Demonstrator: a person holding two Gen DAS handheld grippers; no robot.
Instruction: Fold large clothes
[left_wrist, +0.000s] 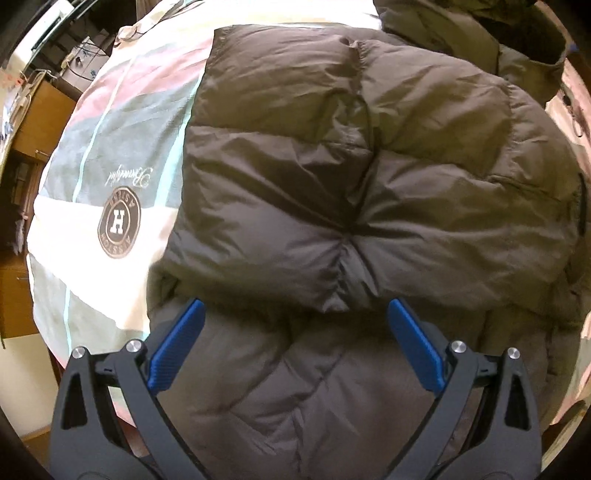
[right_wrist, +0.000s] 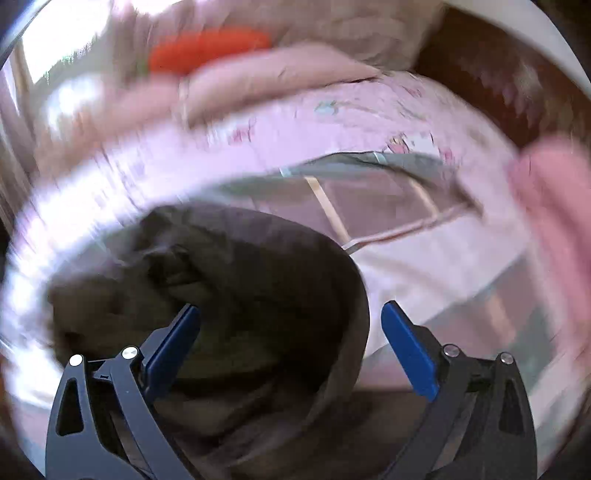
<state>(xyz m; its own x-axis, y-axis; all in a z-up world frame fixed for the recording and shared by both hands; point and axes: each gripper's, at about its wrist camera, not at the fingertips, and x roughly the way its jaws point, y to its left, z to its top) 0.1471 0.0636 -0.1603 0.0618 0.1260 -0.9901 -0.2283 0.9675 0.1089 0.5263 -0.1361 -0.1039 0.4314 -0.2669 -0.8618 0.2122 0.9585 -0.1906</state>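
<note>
A puffy brown quilted jacket (left_wrist: 351, 166) lies folded and creased beneath the wide-open, empty left claw (left_wrist: 295, 314) and right claw (right_wrist: 291, 314).

The brown puffer jacket (left_wrist: 351, 177) fills the bed's middle. Left of it the patterned bedsheet (left_wrist: 110, 155) lies bare, giving room to pass. A second dark garment (left_wrist: 480, 40) crowds the far right corner, touching the jacket.

Brown jacket (left_wrist: 369, 177): puffy quilted cloth, faint sheen, finely creased. Bed cover (left_wrist: 122, 155): soft matt cloth in pale blocks with a printed round badge. Left tool (left_wrist: 295, 317): matt black plastic arms, shiny metal rivets, blue ribbed pads (left_wrist: 177, 343). Right tool (right_wrist: 291, 317): same finish. Cabinet (left_wrist: 40, 110): smooth brown wood.
</note>
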